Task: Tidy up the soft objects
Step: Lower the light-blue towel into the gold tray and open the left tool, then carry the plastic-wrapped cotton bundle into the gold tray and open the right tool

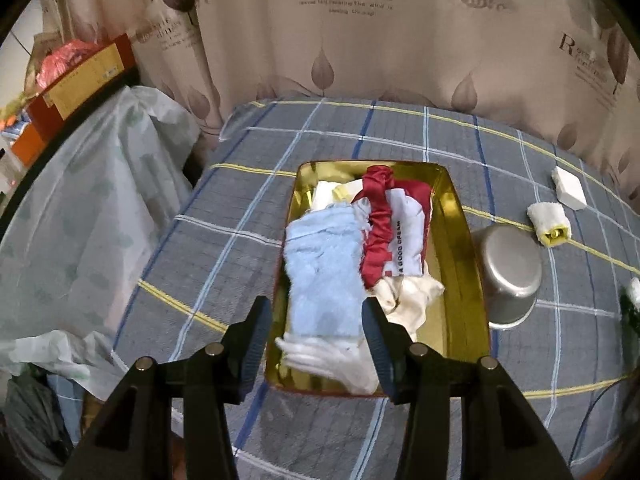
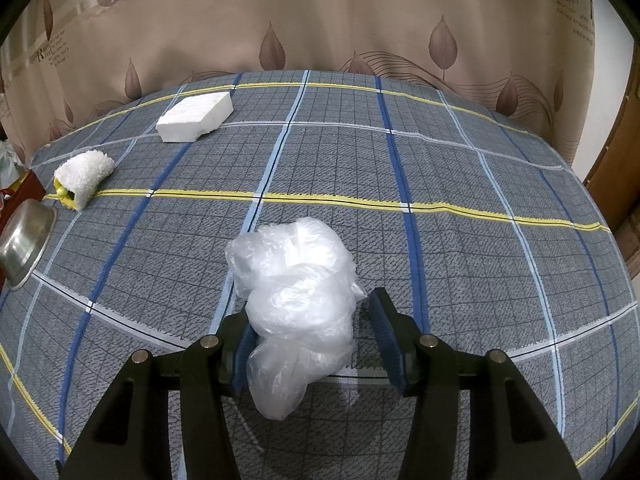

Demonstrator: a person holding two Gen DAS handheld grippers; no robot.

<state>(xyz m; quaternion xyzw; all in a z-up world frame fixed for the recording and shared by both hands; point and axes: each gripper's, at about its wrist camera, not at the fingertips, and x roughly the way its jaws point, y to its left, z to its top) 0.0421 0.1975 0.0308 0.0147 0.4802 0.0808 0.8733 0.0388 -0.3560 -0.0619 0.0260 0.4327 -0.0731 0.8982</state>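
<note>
both grippers' fingers spread: left gripper (image 1: 318,340) around blue towel (image 1: 320,268), right gripper (image 2: 314,344) around plastic bag (image 2: 296,300)

Gold inside the tray (image 1: 460,240); pale blue towel (image 1: 320,272), red satin cloth (image 1: 380,232), cream rag (image 1: 412,300). Grey plaid bedcover (image 2: 400,168) (blue, white and yellow lines). Beige curtain (image 2: 320,16) with brown leaves. Translucent white bag (image 2: 296,300). Silver bowl (image 1: 508,276).

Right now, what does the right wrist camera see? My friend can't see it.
A crumpled clear plastic bag sits between the open right gripper on a plaid cloth. Farther left lie a white foam block, a fluffy white roll and a metal bowl.
</note>
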